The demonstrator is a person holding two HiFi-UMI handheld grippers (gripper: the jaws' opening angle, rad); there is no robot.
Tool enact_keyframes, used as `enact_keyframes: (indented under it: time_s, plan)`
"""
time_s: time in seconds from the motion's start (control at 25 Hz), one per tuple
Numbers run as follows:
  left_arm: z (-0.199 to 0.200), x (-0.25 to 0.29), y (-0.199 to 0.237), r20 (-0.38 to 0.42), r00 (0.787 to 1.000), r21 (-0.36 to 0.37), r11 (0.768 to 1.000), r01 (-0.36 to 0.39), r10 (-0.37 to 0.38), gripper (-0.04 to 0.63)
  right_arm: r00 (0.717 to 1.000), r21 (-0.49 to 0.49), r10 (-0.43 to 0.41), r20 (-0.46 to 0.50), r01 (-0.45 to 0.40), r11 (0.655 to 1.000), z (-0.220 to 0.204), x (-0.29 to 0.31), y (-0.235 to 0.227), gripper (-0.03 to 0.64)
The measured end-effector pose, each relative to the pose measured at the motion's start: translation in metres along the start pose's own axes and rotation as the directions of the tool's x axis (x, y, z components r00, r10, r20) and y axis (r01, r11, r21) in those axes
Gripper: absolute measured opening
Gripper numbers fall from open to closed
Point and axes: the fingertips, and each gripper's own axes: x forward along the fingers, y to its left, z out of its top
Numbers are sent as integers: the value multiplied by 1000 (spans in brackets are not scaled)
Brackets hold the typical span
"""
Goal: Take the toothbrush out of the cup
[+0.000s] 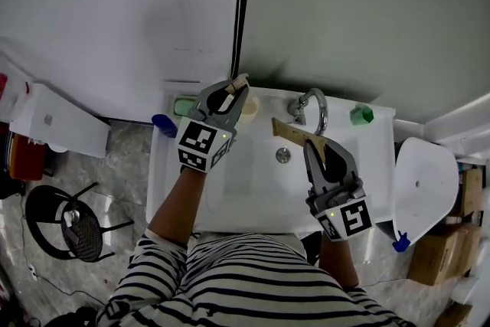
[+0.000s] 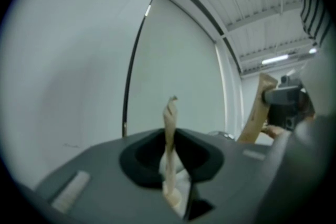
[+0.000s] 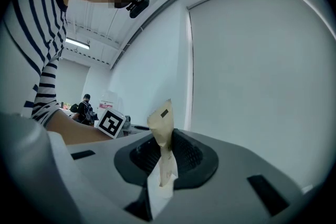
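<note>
My left gripper (image 1: pixel 236 92) is shut on a thin tan toothbrush (image 1: pixel 243 80) and holds it above the back rim of the white sink (image 1: pixel 253 195). In the left gripper view the toothbrush (image 2: pixel 169 128) stands up between the pads of that gripper (image 2: pixel 169 165). A cream cup (image 1: pixel 249 110) sits just right of the left jaws, on the sink's back rim. My right gripper (image 1: pixel 312 146) is over the basin near the faucet, shut on a flat tan paper package (image 1: pixel 293 135). The right gripper view shows the package (image 3: pixel 163 131) pinched in the right gripper (image 3: pixel 160 168).
A chrome faucet (image 1: pixel 311 105) and the drain (image 1: pixel 283 155) lie between the grippers. A green object (image 1: pixel 362 115) stands at the sink's back right, a green dish (image 1: pixel 184 106) and a blue item (image 1: pixel 163 125) at its left. A white toilet (image 1: pixel 421 184) is at right, a black stool (image 1: pixel 69 222) at left.
</note>
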Motion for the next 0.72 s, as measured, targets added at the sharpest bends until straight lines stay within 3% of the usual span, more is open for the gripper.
enact_keyframes:
  time_s: [0.4, 0.72]
  plan:
    - [60, -51, -31, 121, 992, 37, 999, 24, -29, 63, 999, -17, 3, 33, -3, 1000, 12, -5, 10, 51]
    - [69, -83, -56, 141, 989, 20, 998, 53, -55, 63, 999, -31, -11, 32, 12, 999, 19, -23, 17, 51]
